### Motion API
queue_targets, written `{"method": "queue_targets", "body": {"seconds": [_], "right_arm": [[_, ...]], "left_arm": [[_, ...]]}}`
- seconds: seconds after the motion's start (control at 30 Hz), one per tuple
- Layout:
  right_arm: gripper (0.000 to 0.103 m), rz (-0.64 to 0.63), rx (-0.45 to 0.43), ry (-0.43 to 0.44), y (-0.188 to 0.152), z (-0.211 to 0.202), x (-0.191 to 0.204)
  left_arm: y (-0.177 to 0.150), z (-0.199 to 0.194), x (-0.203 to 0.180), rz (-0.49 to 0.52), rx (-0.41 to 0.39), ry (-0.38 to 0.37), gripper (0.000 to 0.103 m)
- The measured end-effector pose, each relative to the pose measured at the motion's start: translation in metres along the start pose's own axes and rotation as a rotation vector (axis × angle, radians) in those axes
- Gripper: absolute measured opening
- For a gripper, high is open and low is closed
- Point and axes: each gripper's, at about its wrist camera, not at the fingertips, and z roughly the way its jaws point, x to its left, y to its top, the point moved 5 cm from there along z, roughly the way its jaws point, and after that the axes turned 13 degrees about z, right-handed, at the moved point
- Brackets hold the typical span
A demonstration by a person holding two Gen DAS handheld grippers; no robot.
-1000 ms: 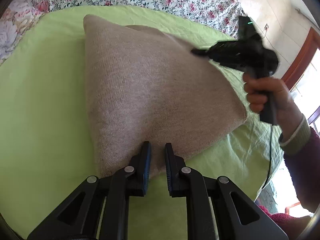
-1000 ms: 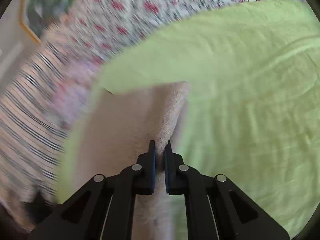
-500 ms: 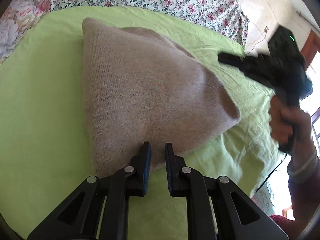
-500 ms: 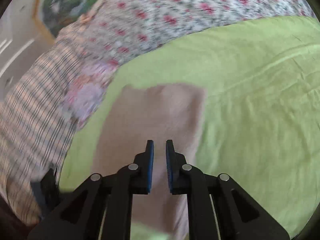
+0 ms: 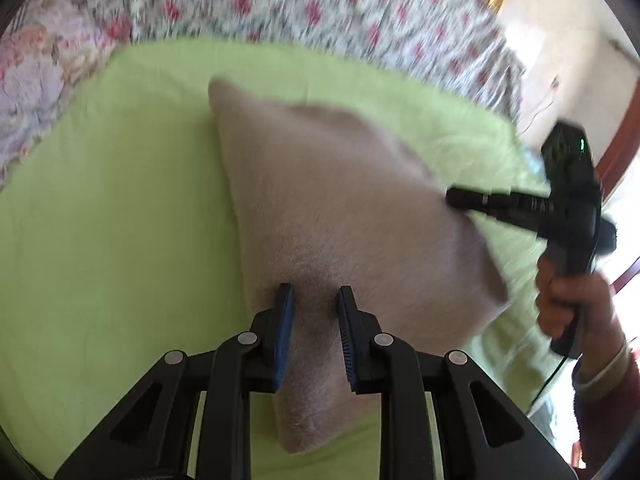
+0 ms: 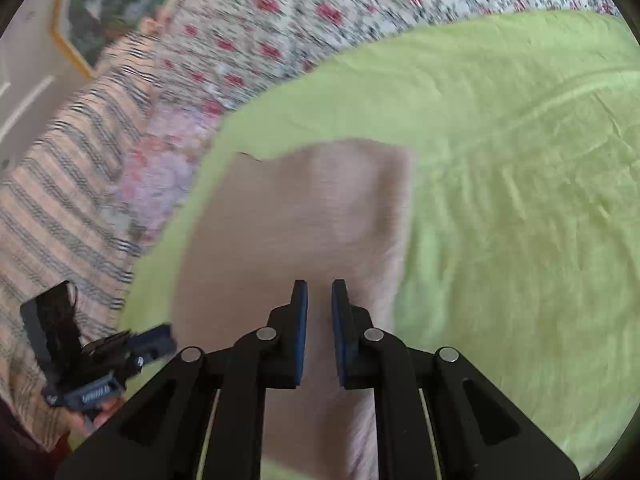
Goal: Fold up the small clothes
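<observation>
Beige knit garment (image 5: 332,216), near corner hidden behind gripper

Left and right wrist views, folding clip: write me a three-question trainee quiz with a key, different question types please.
1. True or false: the beige knitted garment lies on a green sheet.
2. Multiple choice: what is between the jaws of the left gripper? A) a corner pinched tight B) the garment seen through an open gap C) a sock
3. Fill in: the bedspread beyond the sheet has a ____ pattern.

Key: 1 true. 2 B; the jaws are opening, pads not pressing the cloth. 3 floral.
</observation>
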Motion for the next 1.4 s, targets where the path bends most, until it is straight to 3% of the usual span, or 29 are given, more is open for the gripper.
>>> {"method": "queue_targets", "body": {"seconds": [0.1,0.27,0.4,0.53,0.63,0.7,0.83,1.23,1.4], "right_arm": [[0.005,0.006,-0.003,-0.056,0.003,0.016,-0.015],[0.007,0.016,-0.033,-0.012,0.001,-0.005,-0.011],[0.009,-0.074,-0.027,0.073,-0.034,-0.041,0.015],[0.010,-0.119,0.019,0.020,-0.077,-0.048,0.006],[0.008,-0.112,0.030,-0.114,-0.097,-0.036,-0.027],[0.008,-0.056,0.010,-0.067,-0.098,-0.038,-0.036],[0.008,-0.077,-0.009,-0.114,-0.097,-0.043,-0.037],[0.010,-0.099,-0.020,-0.202,-0.094,-0.054,-0.037],[0.010,-0.086,-0.049,-0.161,-0.096,-0.074,-0.031]], "left_arm": [[-0.006,0.005,0.001,-0.007,0.006,-0.010,0.022],[-0.009,0.000,0.001,-0.028,0.000,-0.015,0.022],[-0.013,-0.017,-0.005,-0.041,-0.029,-0.039,0.020],[-0.031,-0.033,-0.019,-0.018,-0.051,-0.067,0.021],[-0.050,-0.024,-0.023,-0.002,-0.004,-0.041,0.020],[-0.057,-0.020,-0.025,-0.007,-0.001,-0.028,0.020],[-0.057,-0.021,-0.032,0.026,0.008,0.034,0.021],[-0.060,-0.027,-0.029,-0.029,0.011,0.017,0.023],[-0.064,-0.044,-0.027,-0.060,-0.003,0.022,0.038]]}}
